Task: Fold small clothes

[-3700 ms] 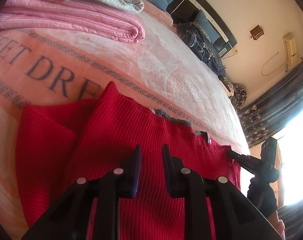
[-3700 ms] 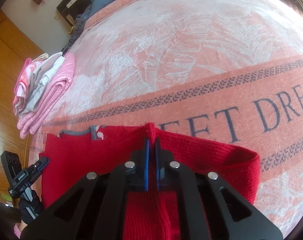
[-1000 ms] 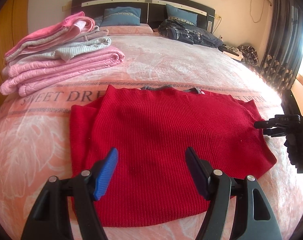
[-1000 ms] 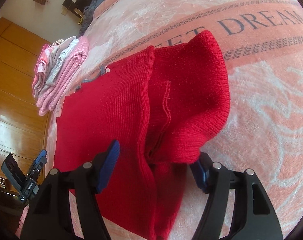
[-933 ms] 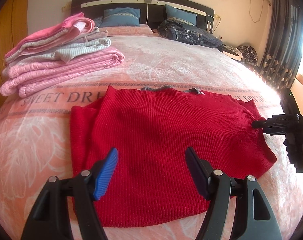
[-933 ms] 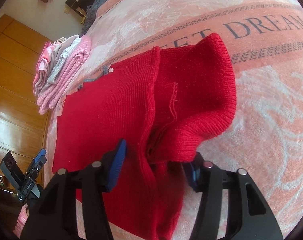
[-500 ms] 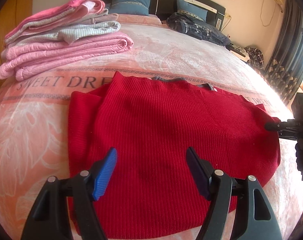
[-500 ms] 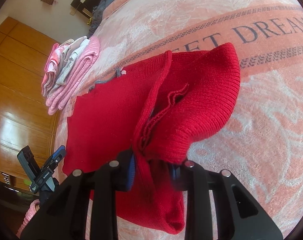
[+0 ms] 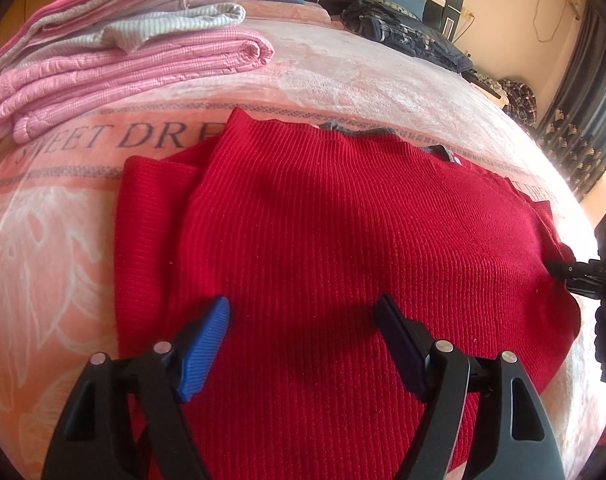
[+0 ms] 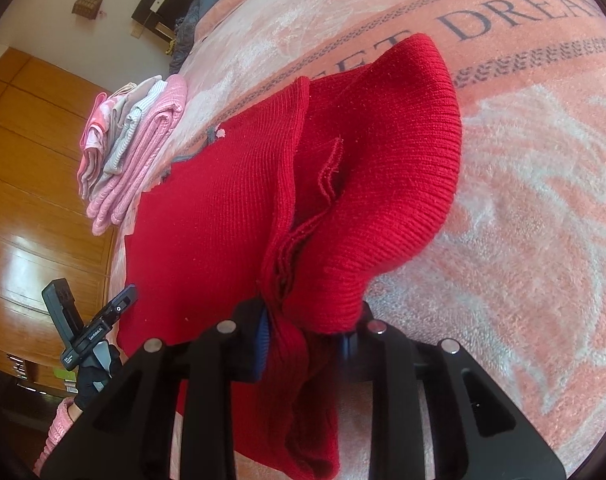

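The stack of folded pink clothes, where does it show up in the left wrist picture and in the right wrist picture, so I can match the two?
Left wrist: the stack of folded pink clothes sits at upper left, beyond the red sweater.
Right wrist: the stack is at middle left, tipped sideways, by the wooden wardrobe.
Shared landmark: the grey lettering on the pink blanket, which runs beside the sweater's collar edge.

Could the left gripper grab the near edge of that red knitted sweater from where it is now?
Probably yes. The left gripper is open, hovering just above the red knitted sweater, and nothing lies between its fingers and the fabric.
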Action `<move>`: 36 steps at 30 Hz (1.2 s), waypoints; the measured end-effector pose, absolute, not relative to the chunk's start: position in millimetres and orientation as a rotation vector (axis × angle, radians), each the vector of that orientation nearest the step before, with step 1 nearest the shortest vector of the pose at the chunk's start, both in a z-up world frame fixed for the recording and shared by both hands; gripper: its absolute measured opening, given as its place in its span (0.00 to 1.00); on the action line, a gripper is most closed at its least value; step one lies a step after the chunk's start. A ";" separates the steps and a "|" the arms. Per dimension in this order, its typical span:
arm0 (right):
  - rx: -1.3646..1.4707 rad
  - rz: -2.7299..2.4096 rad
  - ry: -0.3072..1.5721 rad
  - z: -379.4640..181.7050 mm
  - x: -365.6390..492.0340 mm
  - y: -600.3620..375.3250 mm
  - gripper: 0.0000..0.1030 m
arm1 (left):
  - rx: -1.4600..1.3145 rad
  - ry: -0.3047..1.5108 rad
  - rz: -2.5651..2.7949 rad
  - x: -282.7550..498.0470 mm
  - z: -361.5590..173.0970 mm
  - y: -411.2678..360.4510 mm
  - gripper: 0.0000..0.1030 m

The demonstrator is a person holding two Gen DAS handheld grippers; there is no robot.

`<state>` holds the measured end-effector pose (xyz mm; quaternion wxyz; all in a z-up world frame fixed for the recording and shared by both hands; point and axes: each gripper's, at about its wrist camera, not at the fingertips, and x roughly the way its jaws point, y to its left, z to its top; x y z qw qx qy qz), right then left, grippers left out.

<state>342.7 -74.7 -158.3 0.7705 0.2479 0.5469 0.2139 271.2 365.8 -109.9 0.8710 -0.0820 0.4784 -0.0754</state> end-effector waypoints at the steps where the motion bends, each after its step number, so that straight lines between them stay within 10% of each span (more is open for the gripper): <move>1: 0.542 0.465 1.179 -159.1 341.8 -75.0 0.24 | -0.180 1.000 -0.159 271.3 -110.8 366.4 0.75; 36: 0.238 0.277 1.282 -56.0 365.9 59.8 0.22 | -0.364 0.979 -0.348 271.3 -87.1 393.9 0.82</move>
